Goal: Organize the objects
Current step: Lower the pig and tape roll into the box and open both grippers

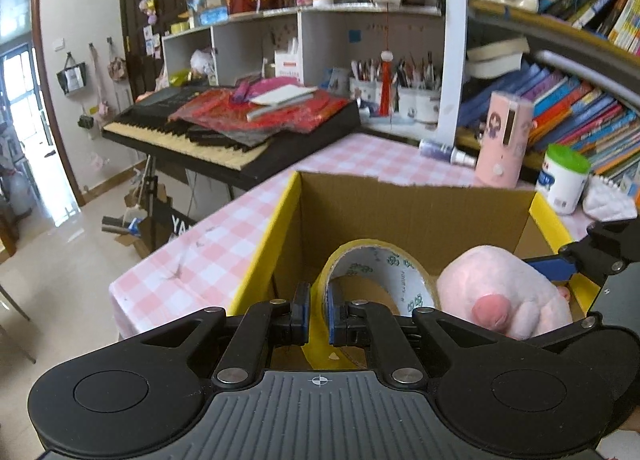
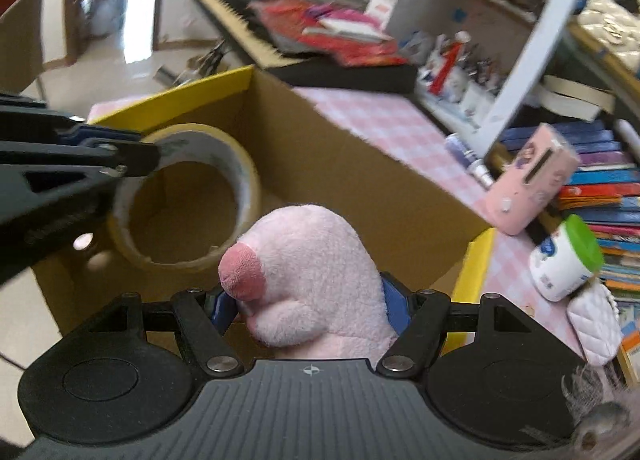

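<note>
Closest to the left wrist camera, the left gripper [image 1: 318,314] is pinching the wall of a tape roll [image 1: 376,272], its blue pads pressed on either side of the yellowish band so the roll is standing on edge over the cardboard box [image 1: 420,212]. At about three o'clock from it, the right gripper [image 2: 308,306] is clamping a pink plush toy [image 2: 316,268], the soft body bulging up between its blue pads.

Both loads are hanging inside the box's open mouth. Its yellow-trimmed rim is running close on the left and right sides, and the far brown wall is standing at twelve o'clock with bare cardboard between it and the two items, so the free room is lying mostly ahead. Roll and toy are sitting just beside each other, with little gap to spare.

Around the box, the pink checked tablecloth [image 1: 224,232] is showing open surface toward nine and eleven o'clock. At two o'clock a pink canister [image 1: 504,140] and a white jar with a green lid [image 1: 564,180] are crowding the table's edge near the bookshelf [image 1: 580,108]. A keyboard [image 1: 208,132] piled with red cloth is sitting at eleven o'clock.

The roll is pale inside with green printing; the toy is fuzzy pink with a darker pink nub.
</note>
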{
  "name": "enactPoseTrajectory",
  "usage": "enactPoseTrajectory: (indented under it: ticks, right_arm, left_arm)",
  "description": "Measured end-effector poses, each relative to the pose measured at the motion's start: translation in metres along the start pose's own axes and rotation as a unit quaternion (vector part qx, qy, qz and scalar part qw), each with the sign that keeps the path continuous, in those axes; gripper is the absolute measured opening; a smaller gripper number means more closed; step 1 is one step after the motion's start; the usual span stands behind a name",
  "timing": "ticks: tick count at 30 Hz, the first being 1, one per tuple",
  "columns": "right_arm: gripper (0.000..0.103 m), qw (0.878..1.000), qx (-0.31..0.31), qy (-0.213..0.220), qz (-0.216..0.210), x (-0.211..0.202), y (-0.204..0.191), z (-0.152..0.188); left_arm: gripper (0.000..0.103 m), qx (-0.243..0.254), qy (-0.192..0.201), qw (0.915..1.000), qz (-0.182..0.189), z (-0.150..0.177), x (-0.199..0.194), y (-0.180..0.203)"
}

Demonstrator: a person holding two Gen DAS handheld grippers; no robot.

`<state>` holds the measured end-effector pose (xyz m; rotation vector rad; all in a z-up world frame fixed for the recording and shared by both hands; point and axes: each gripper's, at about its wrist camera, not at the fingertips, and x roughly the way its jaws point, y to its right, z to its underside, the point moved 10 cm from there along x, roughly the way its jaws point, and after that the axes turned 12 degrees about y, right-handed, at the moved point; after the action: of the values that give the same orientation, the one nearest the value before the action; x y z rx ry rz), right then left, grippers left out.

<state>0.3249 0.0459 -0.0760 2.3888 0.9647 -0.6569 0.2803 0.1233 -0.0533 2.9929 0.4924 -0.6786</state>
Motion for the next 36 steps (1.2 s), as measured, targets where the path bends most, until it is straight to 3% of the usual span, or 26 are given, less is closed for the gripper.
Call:
enactPoseTrajectory:
  ticks: [5,9,12,14,16,24,28,36]
  right_arm:
    - [0.07,0.999,-0.006,-0.038,-0.019,0.008,-0.004,0.007]
    - [0.072,0.999,-0.007,-0.042,-0.026,0.009,-0.006,0.007]
    - [0.078,0.999,-0.012,-0.034,-0.021,0.006,-0.006,0.005]
    - [0.085,1.0,-0.008,-0.016,-0.01,0.0,-0.004,0.002]
    - [0.086,1.0,-0.01,0.001,0.005,-0.006,-0.002,-0.002]
    - [0.088,0.994,0.043,0.089,0.05,-0.057,0.003,-0.022]
    - [0.091,0.987,0.069,0.122,0.082,-0.083,0.005,-0.029]
    - [0.103,0.962,0.13,0.179,0.16,-0.136,0.003,-0.024]
  left_arm:
    - [0.01,-0.008,-0.025,0.9996,-0.006,0.01,0.007,0.001]
    - [0.011,-0.011,-0.021,0.9997,0.003,0.01,0.006,0.006]
    - [0.024,-0.016,-0.014,0.9997,0.012,0.008,0.001,0.01]
    - [0.037,-0.019,-0.001,0.9997,0.014,0.002,-0.007,0.011]
    - [0.056,-0.026,0.024,0.9993,0.015,-0.007,-0.017,0.009]
    - [0.09,-0.039,0.097,0.9944,0.019,-0.036,-0.06,-0.002]
    - [0.099,-0.033,0.118,0.9924,0.01,-0.04,-0.077,-0.012]
    - [0.103,-0.048,0.133,0.9899,0.0,-0.03,-0.109,-0.035]
